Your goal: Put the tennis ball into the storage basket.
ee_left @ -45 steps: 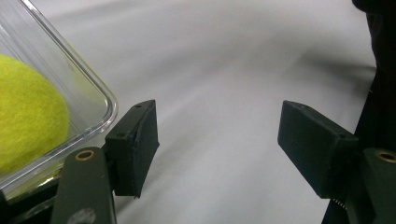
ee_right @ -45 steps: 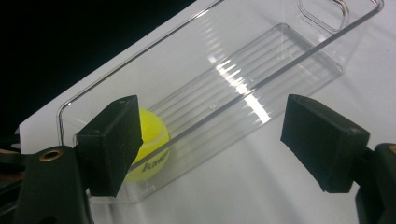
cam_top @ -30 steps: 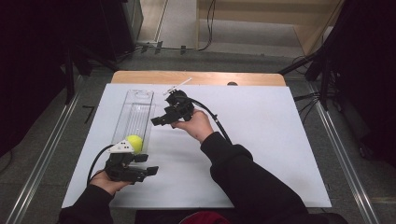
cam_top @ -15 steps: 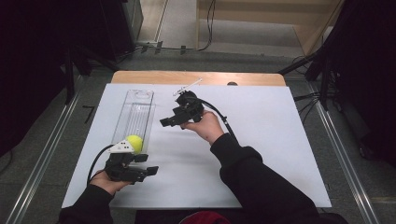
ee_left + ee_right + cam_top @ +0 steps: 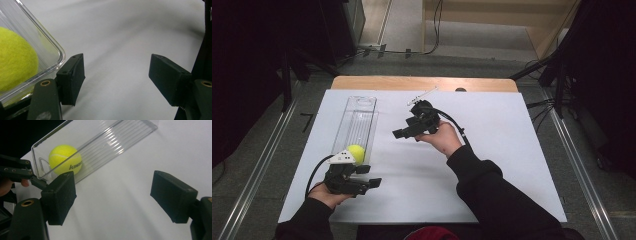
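Both grippers, left gripper [image 5: 373, 183] and right gripper [image 5: 398, 134], have jaws apart, gripping nothing. Tennis ball [image 5: 65, 159] reads "kawas…", rest cut off; it sits in clear tray [image 5: 120, 140], partly hidden in high view.

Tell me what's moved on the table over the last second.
The right hand-held gripper drew away from the clear container, moving rightward over the white tabletop, jaws open and empty. The left hand-held gripper stayed beside the container's near end, and the tennis ball remained inside.

Left tongs [image 5: 374, 183] – right tongs [image 5: 397, 134] – both gaping.
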`<action>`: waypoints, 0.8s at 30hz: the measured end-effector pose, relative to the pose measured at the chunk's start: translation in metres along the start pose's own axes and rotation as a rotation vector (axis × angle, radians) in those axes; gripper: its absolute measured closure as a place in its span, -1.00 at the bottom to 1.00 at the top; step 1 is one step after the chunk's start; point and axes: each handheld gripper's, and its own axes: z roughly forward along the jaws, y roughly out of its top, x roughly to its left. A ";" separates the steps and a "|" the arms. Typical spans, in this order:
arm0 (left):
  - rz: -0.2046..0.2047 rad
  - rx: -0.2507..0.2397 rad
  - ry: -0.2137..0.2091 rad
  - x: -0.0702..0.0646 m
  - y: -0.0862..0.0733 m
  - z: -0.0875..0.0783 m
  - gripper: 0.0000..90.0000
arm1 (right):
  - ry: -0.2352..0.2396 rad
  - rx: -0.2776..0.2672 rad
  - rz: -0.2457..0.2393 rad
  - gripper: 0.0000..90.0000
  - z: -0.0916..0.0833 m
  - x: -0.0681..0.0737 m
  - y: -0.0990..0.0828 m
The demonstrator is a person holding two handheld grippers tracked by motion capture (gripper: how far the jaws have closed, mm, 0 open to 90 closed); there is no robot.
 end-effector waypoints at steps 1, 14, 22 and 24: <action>0.000 0.000 0.000 0.000 0.000 0.000 -0.34 | -0.004 0.003 0.005 -0.59 -0.002 0.000 -0.001; 0.002 0.006 -0.001 0.000 0.000 0.001 -0.34 | -0.003 0.005 0.003 -0.59 -0.017 -0.001 -0.020; 0.000 0.008 0.000 0.000 0.000 0.001 -0.34 | -0.002 -0.004 0.018 -0.59 -0.026 -0.006 -0.034; 0.001 0.010 0.003 0.000 0.000 0.001 -0.34 | -0.003 -0.005 0.013 -0.59 -0.027 -0.008 -0.037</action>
